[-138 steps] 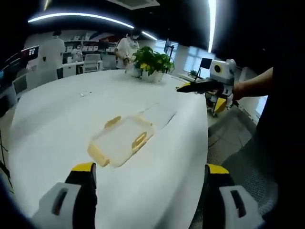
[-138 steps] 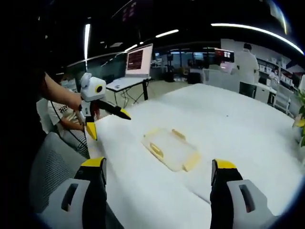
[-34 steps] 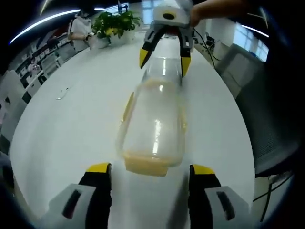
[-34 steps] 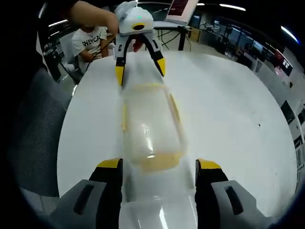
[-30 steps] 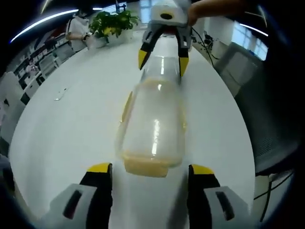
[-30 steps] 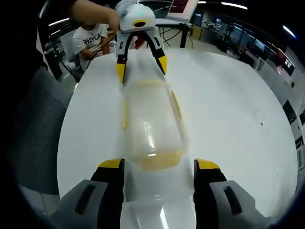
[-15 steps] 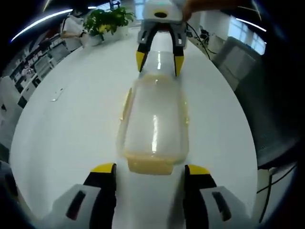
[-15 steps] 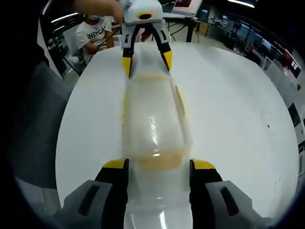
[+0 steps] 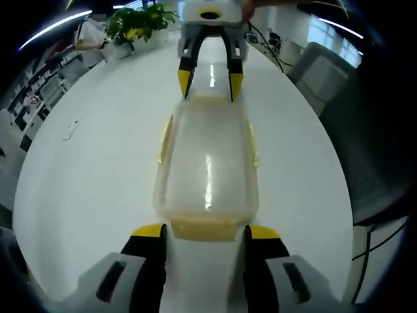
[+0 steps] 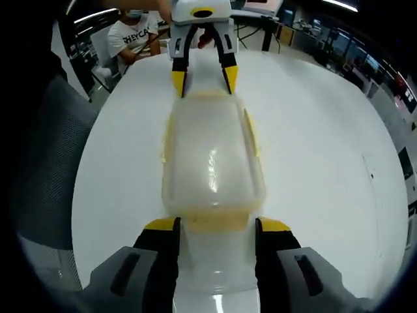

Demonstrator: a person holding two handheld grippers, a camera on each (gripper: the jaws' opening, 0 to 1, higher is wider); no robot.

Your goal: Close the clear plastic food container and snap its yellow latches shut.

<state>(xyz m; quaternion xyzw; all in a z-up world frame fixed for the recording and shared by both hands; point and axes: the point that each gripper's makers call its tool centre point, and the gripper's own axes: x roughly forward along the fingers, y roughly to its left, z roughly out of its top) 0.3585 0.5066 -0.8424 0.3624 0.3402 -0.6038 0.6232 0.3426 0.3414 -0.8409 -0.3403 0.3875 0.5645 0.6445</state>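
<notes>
1. Container [image 9: 207, 173] lies lid-down on the white table [image 9: 98, 163], yellow end latches [image 9: 203, 228] unsnapped.
2. Left gripper [image 9: 204, 236] and right gripper [image 10: 210, 229], jaws parted, bracket opposite ends, seemingly to press those latches.

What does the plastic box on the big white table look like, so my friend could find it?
Look at the big round white table. In the middle lies a clear plastic food container, long and see-through, between the left gripper at one end and the right gripper at the other. It is the one thing there with yellow latches along its edges.
</notes>
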